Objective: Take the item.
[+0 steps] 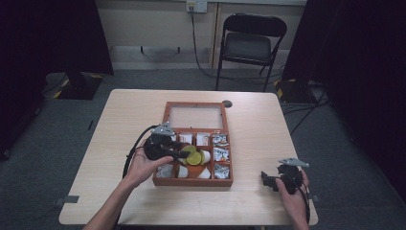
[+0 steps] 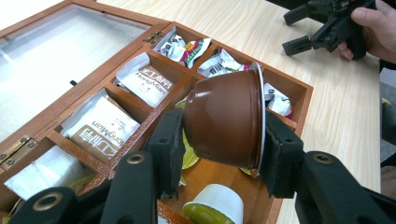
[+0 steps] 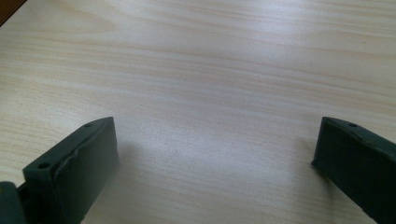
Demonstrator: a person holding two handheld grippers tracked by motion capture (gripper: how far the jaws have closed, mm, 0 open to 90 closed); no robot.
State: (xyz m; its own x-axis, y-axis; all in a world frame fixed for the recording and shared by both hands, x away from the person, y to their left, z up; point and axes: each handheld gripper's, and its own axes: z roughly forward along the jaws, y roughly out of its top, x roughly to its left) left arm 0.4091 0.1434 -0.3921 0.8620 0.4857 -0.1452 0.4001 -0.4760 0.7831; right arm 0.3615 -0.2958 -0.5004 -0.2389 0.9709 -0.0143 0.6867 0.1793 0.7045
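A brown coffee capsule (image 2: 224,121) with a silver foil lid lies on its side between the jaws of my left gripper (image 2: 224,140), which is shut on it, one pad on its base and the other on the foil. It hangs just above the open wooden compartment box (image 1: 160,179) in the middle of the table, with the left gripper (image 1: 184,152) over the box's left-middle cells. My right gripper (image 1: 266,179) rests near the table's front right corner, away from the box. Its jaws stand wide open over bare wood (image 3: 215,154) with nothing between them.
The box's glass lid (image 1: 195,116) lies open toward the far side. Its cells hold tea sachets (image 2: 100,128), foil packets (image 2: 187,46), green capsules (image 1: 194,157) and a white-rimmed capsule (image 2: 212,207). A folding chair (image 1: 249,43) stands beyond the table (image 1: 258,124).
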